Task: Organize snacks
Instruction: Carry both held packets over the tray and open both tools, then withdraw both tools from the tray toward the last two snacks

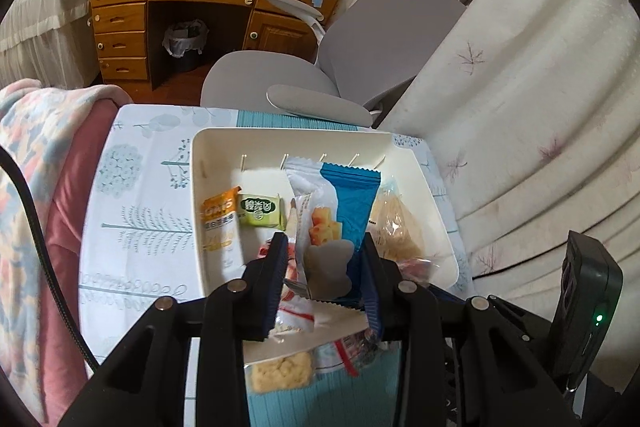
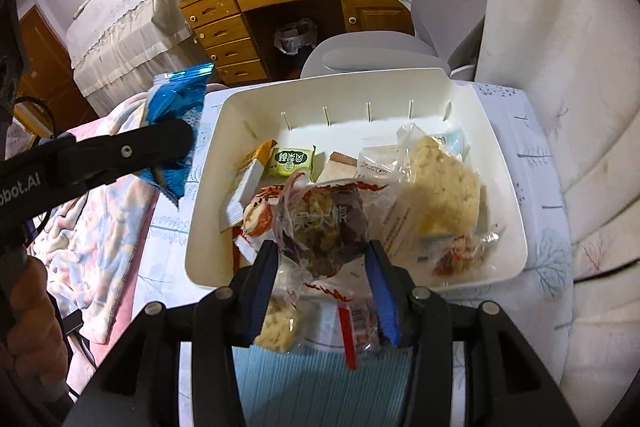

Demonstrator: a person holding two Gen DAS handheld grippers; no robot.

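Snack packets crowded a white bin (image 2: pixel 500 163) on a table spread with a pale tree-print cloth (image 1: pixel 132 187), as a person worked over it with a two-finger gripper in each hand. Left gripper (image 1: pixel 324 279) was clamped on a blue packet (image 1: pixel 352 211), its dark ribbed pads pressing the lower part of the wrapper from both sides; from the other side the same blue packet (image 2: pixel 176 115) was seen held in the air just beside the bin's left wall, clear of the contents. It was a glossy blue-and-white pouch with a saw-tooth sealed edge and a picture of yellow cubes on its front, and it stood with its long axis running away from the fingers, the serrated end farthest from them. Right gripper (image 2: pixel 320 275) held a clear-wrapped dark round cake (image 2: pixel 324 227) between its blue pads, above the bin's near rim, the crinkled wrapper bulging out on either side of the jaws. Inside the bin lay an orange bar (image 1: pixel 218 223), a small green square packet (image 1: pixel 260 213), a pale puffed-rice cake in clear film (image 2: pixel 440 183) and other wrapped pieces; a further yellowish puffed cake (image 1: pixel 282 373) lay on the cloth below the grippers.
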